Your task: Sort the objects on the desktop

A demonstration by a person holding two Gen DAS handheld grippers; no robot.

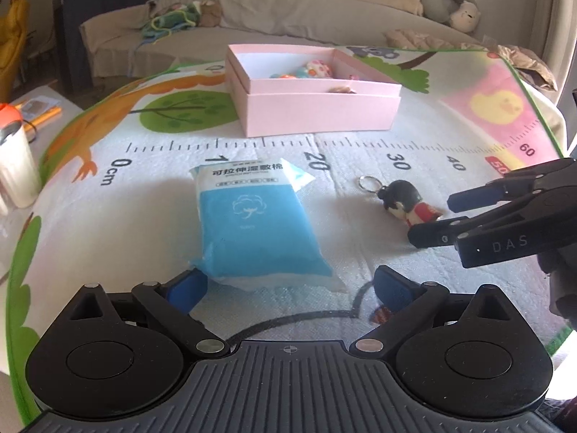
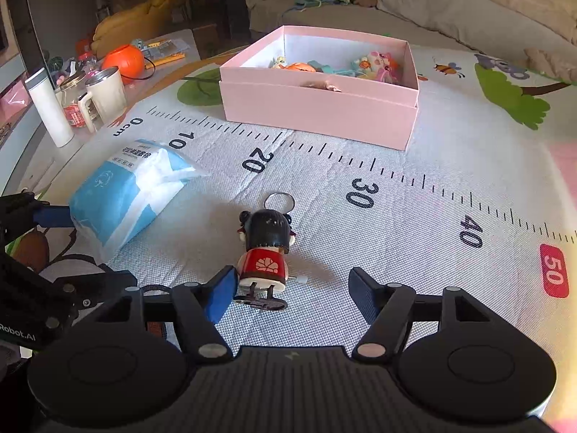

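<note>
Several toys already lie in your pink box (image 2: 317,108); the blue packet (image 1: 252,223) and doll (image 2: 267,249) remain on the mat, with your left gripper (image 1: 288,288) and right gripper (image 2: 288,288) both spread apart, empty

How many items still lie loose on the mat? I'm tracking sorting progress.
2: the blue wipes pack near the left gripper, and the doll keychain between the right gripper's open jaws.

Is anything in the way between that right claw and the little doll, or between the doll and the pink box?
Nothing visible. The right tool is open with the doll already between its fingers. From the doll to the pink box there is only bare mat; the blue packet lies off to the left.
</note>
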